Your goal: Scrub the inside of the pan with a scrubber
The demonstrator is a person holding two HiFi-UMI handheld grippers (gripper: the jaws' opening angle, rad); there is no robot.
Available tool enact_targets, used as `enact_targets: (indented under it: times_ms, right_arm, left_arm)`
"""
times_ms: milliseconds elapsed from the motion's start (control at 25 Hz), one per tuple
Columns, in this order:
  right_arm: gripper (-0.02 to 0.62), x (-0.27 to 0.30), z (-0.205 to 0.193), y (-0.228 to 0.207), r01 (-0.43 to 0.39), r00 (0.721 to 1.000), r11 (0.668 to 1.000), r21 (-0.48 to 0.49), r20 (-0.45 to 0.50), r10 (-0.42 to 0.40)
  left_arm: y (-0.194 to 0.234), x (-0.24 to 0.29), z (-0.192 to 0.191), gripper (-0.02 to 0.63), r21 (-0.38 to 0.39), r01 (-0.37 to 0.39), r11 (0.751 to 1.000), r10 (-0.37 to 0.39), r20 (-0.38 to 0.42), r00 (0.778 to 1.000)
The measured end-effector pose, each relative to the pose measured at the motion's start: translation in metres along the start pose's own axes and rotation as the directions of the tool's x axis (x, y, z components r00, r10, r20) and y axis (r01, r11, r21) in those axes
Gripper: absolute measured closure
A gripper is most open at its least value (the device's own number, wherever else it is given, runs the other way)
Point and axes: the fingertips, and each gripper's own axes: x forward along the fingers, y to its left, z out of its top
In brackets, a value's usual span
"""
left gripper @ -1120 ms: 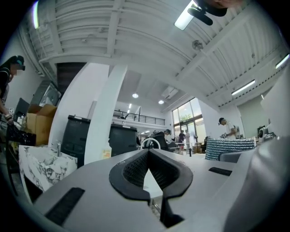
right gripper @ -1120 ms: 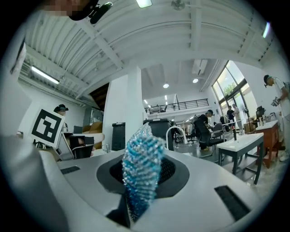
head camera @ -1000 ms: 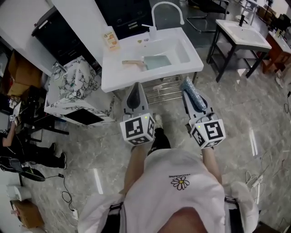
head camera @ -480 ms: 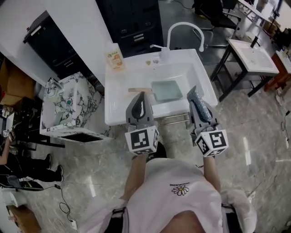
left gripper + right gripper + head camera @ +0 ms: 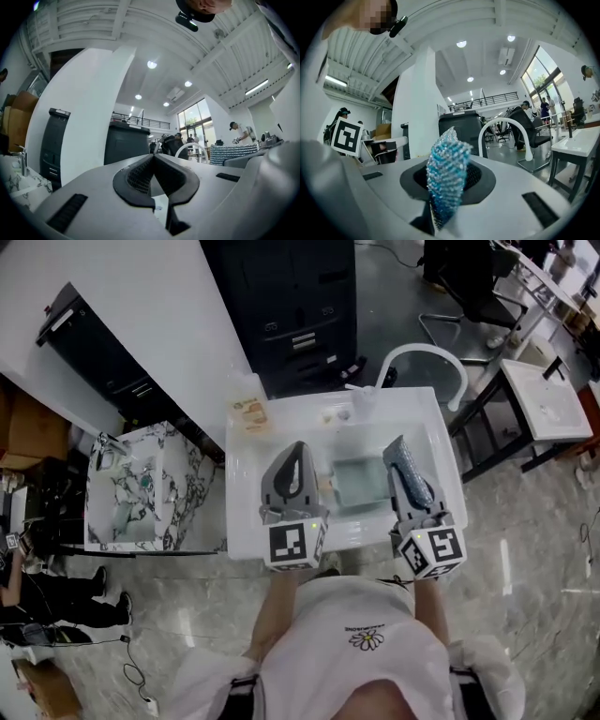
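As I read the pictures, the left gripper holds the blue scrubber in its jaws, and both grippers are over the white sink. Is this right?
Not quite: the right gripper holds the blue scrubber, not the left. The right gripper view shows it clamped between those jaws; the left gripper is shut on nothing. Both are over the white sink, as you say.

Open lab hall — freestanding sink (image 5: 246,479), office chair (image 5: 464,273), mezzanine railing (image 5: 497,99).
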Motion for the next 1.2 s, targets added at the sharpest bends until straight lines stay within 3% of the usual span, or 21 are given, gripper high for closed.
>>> enact_targets:
  times_ms: [400, 720, 840, 920, 1000, 1080, 1120, 1200]
  right_arm:
    - [0.534, 0.067, -0.014, -0.037, -0.059, 0.997, 0.998, 0.037, -0.051, 0.061]
    - [0.534, 0.071, -0.038, -0.049, -0.110, 0.988, 0.992, 0.066, -0.098, 0.116]
    - [0.534, 0.072, -0.044, -0.048, -0.127, 0.984, 0.989, 0.071, -0.114, 0.135]
    - [0.534, 0.074, -0.046, -0.047, -0.151, 0.980, 0.987, 0.056, -0.125, 0.157]
    - [0.534, 0.076, -0.046, -0.046, -0.174, 0.975, 0.984, 0.035, -0.134, 0.177]
    - [0.534, 0.078, -0.047, -0.046, -0.192, 0.971, 0.981, 0.019, -0.143, 0.193]
    - [0.534, 0.079, -0.048, -0.047, -0.201, 0.968, 0.980, 0.012, -0.148, 0.201]
    - [0.534, 0.079, -0.052, -0.048, -0.218, 0.962, 0.976, 0.001, -0.166, 0.215]
  left_arm:
    - [0.024, 0.053, -0.032, 0.591, 0.042, -0.050, 0.998, 0.053, -0.072, 0.996]
    - [0.025, 0.057, -0.047, 0.589, 0.093, -0.074, 0.993, 0.083, -0.098, 0.992]
    - [0.027, 0.061, -0.056, 0.589, 0.096, -0.038, 0.995, 0.051, -0.138, 0.989]
    - [0.023, 0.064, -0.065, 0.588, 0.135, 0.039, 0.990, -0.014, -0.187, 0.982]
    - [0.014, 0.068, -0.073, 0.561, 0.165, 0.160, 0.973, -0.117, -0.242, 0.963]
    - [0.005, 0.073, -0.085, 0.497, 0.196, 0.309, 0.931, -0.237, -0.322, 0.917]
    - [0.001, 0.074, -0.093, 0.468, 0.216, 0.387, 0.896, -0.290, -0.374, 0.881]
    - [-0.007, 0.073, -0.112, 0.419, 0.253, 0.536, 0.805, -0.369, -0.495, 0.787]
